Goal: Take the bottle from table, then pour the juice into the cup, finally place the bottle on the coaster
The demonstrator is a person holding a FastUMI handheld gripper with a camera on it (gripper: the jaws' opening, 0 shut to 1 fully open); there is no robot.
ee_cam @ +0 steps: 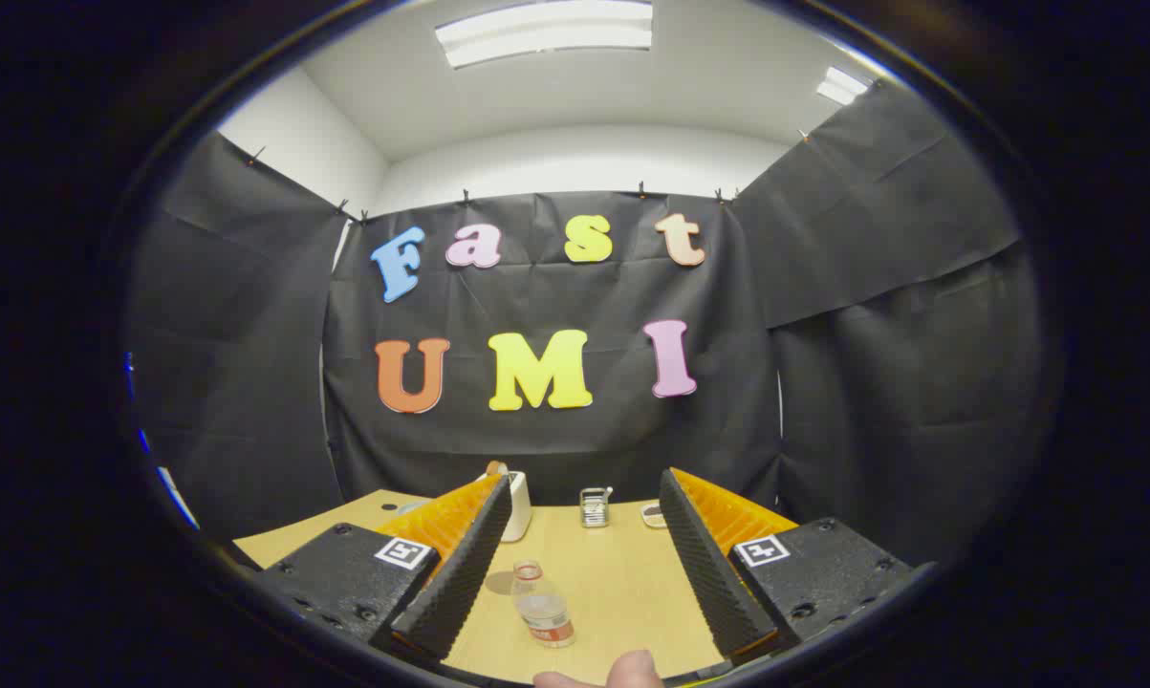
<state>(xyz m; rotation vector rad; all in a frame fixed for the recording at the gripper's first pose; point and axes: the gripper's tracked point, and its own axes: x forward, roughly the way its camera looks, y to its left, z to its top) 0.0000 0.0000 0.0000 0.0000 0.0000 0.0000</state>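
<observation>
A small clear bottle (541, 604) with an orange-banded label stands upright on the wooden table (622, 583), between my fingers and nearer the left one. My gripper (584, 549) is open wide and holds nothing. A clear ridged cup (594, 506) stands farther back on the table, beyond the fingertips. To its right lies a small round coaster (653, 516), partly hidden behind the right finger (704, 564).
A white container (517, 505) with something orange at its top stands at the back left, half hidden by the left finger (460, 573). A person's fingertip (622, 671) shows at the near table edge. Black cloth walls close the table on three sides.
</observation>
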